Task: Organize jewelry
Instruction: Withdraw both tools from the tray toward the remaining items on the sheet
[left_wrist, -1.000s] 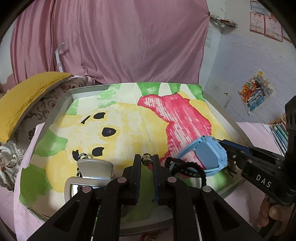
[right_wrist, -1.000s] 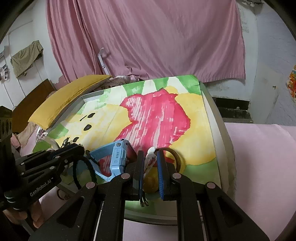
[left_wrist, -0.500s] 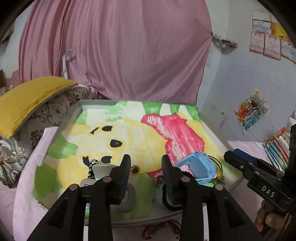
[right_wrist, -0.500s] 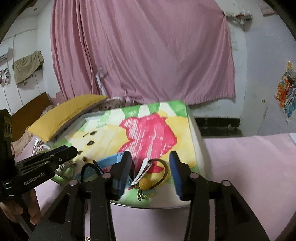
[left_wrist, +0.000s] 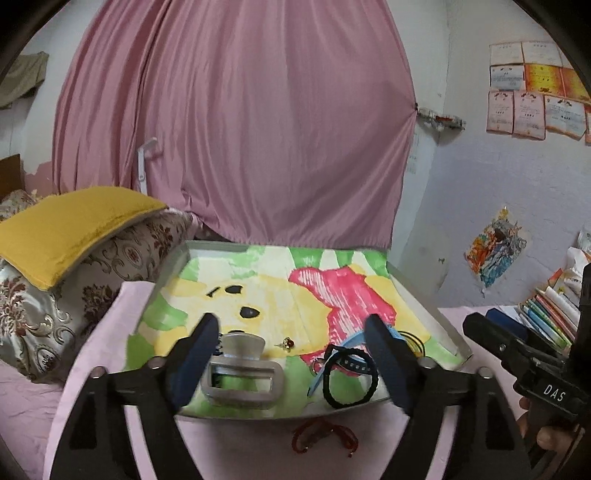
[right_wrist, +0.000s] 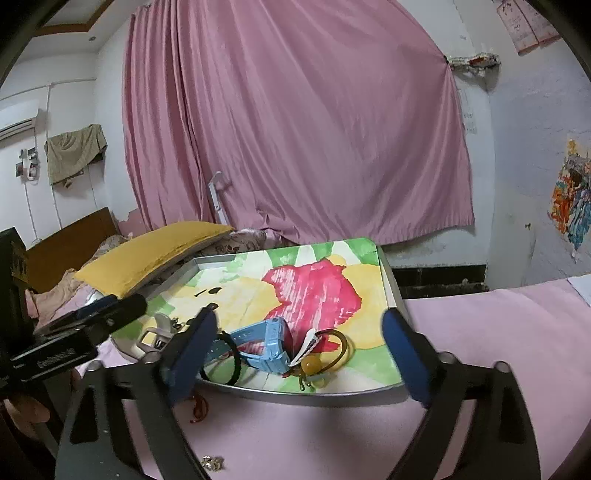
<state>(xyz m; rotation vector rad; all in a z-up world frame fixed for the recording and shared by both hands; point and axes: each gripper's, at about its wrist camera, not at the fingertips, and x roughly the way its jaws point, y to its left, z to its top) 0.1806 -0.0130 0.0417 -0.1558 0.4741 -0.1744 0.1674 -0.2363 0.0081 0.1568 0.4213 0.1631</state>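
Note:
A metal tray (left_wrist: 173, 266) lined with a cartoon picture holds jewelry at its near end: a grey claw hair clip (left_wrist: 242, 374), a small red-stone earring (left_wrist: 286, 344), a blue watch (right_wrist: 271, 345), a black cord bracelet (left_wrist: 349, 384) and a hair tie with an amber bead (right_wrist: 310, 365). My left gripper (left_wrist: 295, 363) is wide open and empty above the tray's near edge. My right gripper (right_wrist: 297, 354) is wide open and empty, pulled back from the tray (right_wrist: 388, 273). A red string bracelet (left_wrist: 325, 435) lies on the pink cloth before the tray. A small metallic piece (right_wrist: 212, 463) lies nearer.
Pink cloth (right_wrist: 480, 332) covers the surface around the tray. A yellow pillow (left_wrist: 70, 225) on a patterned cushion sits left of the tray. Books (left_wrist: 550, 314) stack at the right. A pink curtain (left_wrist: 236, 129) hangs behind.
Both grippers have opened wide and drawn back from the tray. The left let go of the earring, the right let go of the hair tie; both pieces now lie on the tray.

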